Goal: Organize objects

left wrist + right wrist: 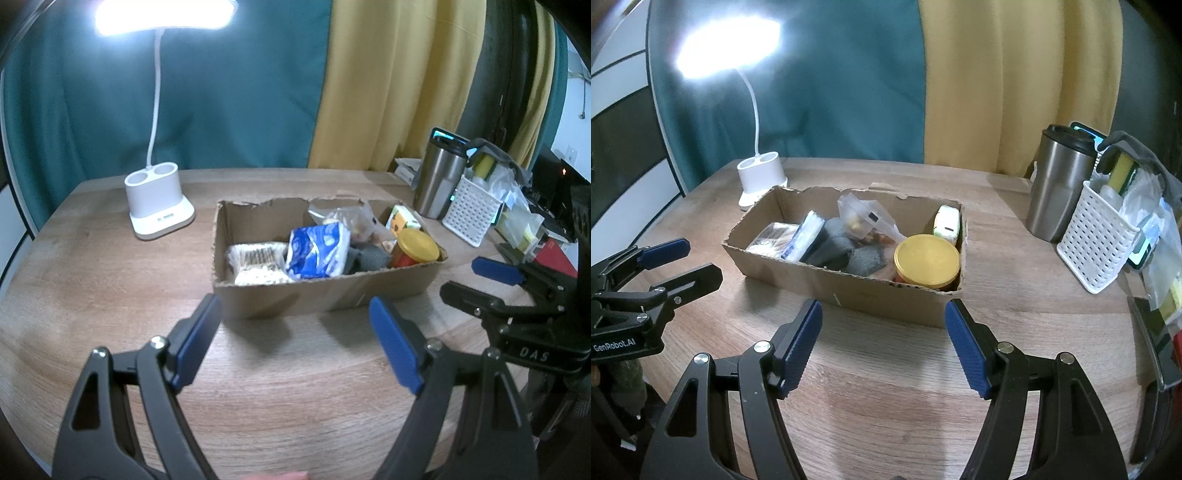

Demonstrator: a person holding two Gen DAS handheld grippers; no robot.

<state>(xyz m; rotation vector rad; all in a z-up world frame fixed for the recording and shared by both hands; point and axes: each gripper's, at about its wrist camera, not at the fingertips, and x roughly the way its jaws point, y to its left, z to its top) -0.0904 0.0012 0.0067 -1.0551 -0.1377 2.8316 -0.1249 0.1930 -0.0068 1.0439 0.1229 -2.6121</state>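
Left wrist view: left gripper [295, 343] jaws spread, empty, above the table [110, 280]; one cardboard box [325, 295] just ahead, holding a blue packet [317, 251], a white packet [255, 264], a yellow-lidded jar [417, 247]; sorting looks largely done.

Right wrist view: right gripper [882, 343] jaws spread, empty; one steel mug [1060, 188], one white basket [1093, 240], one lamp [761, 173] remain outside the box.

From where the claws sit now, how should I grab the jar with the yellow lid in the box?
Probably grip the yellow lid across its rim, coming down from above with the right claw. The jar stands upright in the cardboard box's near right corner, walls and gray cloth crowding its sides, so only the top is free.
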